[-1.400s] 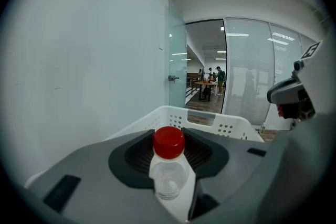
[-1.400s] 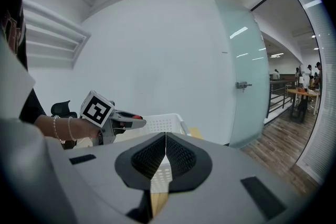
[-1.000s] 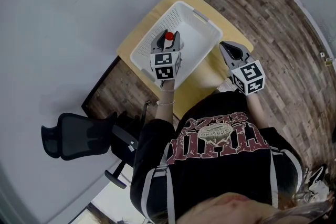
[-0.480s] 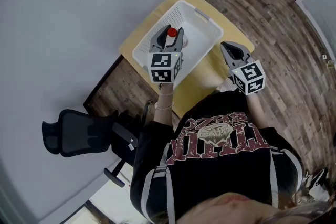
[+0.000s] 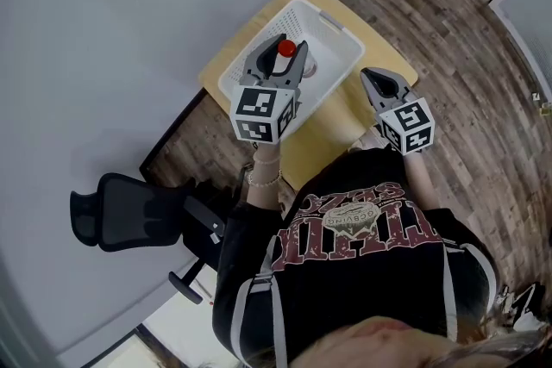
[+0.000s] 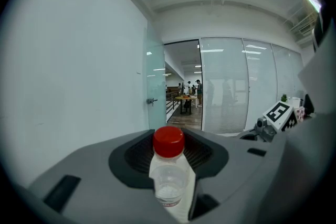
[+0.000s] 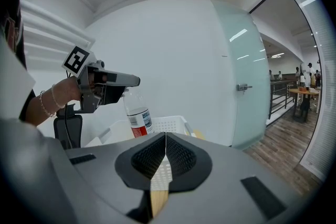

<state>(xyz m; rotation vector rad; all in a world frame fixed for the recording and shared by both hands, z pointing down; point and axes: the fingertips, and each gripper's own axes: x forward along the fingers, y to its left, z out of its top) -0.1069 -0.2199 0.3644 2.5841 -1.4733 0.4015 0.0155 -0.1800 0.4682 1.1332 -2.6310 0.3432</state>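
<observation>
My left gripper (image 5: 281, 63) is shut on a clear plastic bottle (image 5: 286, 49) with a red cap, held up above a white perforated basket (image 5: 338, 30). In the left gripper view the bottle (image 6: 169, 176) stands upright between the jaws, its red cap on top. The right gripper view shows the left gripper (image 7: 107, 84) in the air with the bottle (image 7: 136, 113) hanging below it, red label low down, over the basket (image 7: 169, 124). My right gripper (image 5: 371, 82) hovers over the yellow table (image 5: 336, 121) right of the basket. Its jaws (image 7: 165, 139) are shut with nothing between them.
A black office chair (image 5: 129, 215) stands left of the table by the white wall. Wooden floor (image 5: 466, 39) spreads to the right. A frosted glass door (image 7: 239, 76) and a corridor with people far off lie beyond the table.
My left gripper has risen with the bottle, lifting it out of the basket, which has dropped out of the left gripper view. The right gripper has stayed in place.
</observation>
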